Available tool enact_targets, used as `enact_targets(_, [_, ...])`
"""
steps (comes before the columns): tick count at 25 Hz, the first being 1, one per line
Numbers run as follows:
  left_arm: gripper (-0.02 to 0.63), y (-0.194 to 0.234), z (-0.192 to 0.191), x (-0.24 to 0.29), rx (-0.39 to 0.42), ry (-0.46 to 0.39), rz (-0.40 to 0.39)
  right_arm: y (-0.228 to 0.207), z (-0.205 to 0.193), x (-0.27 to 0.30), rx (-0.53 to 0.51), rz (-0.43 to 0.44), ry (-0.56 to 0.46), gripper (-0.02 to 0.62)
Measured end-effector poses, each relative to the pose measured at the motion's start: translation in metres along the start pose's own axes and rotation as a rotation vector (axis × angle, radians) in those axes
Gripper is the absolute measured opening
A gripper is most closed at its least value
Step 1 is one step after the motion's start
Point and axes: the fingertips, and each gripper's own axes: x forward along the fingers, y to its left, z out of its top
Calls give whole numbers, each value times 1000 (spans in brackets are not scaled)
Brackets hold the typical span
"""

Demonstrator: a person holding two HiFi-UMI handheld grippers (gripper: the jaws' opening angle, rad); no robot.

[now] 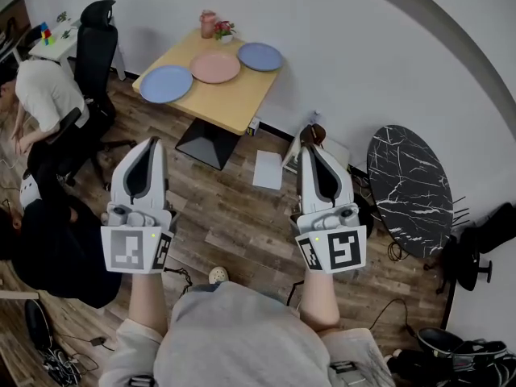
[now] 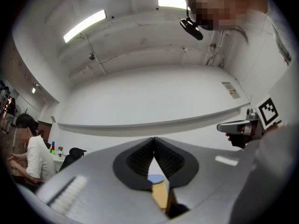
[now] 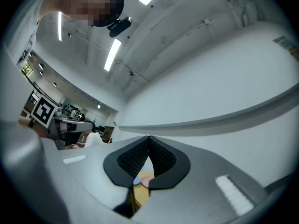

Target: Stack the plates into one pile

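**While both grippers hang clenched on nothing, three plates lie apart on the pale wooden desk [image 1: 230, 103]**

The white-and-grey left gripper [image 1: 151, 143] and its twin, the white-and-grey right gripper [image 1: 311, 149], are held out side by side over the brown plank floor [image 1: 242, 216]. Both are well short of the desk and both point toward it. Each rides on a bare forearm reaching out of a grey top, with its marker cube at the end nearest the person.

The gripper views take in mostly white wall and ceiling lights, so both noses are tipped somewhat upward. In the left gripper view the black ribbed pads [image 2: 142, 158] meet at the tip, and nothing is caught between them. The right gripper view shows the same, with its pads [image 3: 135, 157] closed together and bare. Through the slit under each closed tip a sliver of the far desk shows.

On the desk the plates sit in a row, each flat and separate:
- The round blue plate on the left [image 1: 166, 84] is near the desk's corner.
- The round pink plate [image 1: 215, 67] is in the middle, just beside it.
- The round blue plate on the right [image 1: 260, 56] is by the wall.

None of them carries anything. Behind the plates stands a pink cup [image 1: 208, 24], whose inside cannot be seen. Beside the cup a small pot [image 1: 223, 32] holds pink flowers and green leaves.
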Motion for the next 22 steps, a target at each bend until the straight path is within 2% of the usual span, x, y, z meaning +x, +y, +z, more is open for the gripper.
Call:
enact_targets(12, [58, 24, -25, 29, -15, 29, 4, -4, -39, 44, 49, -17, 79, 3])
enact_targets(22, [58, 63, -46, 90, 9, 21, 60, -28, -69, 126, 30, -7, 76, 3])
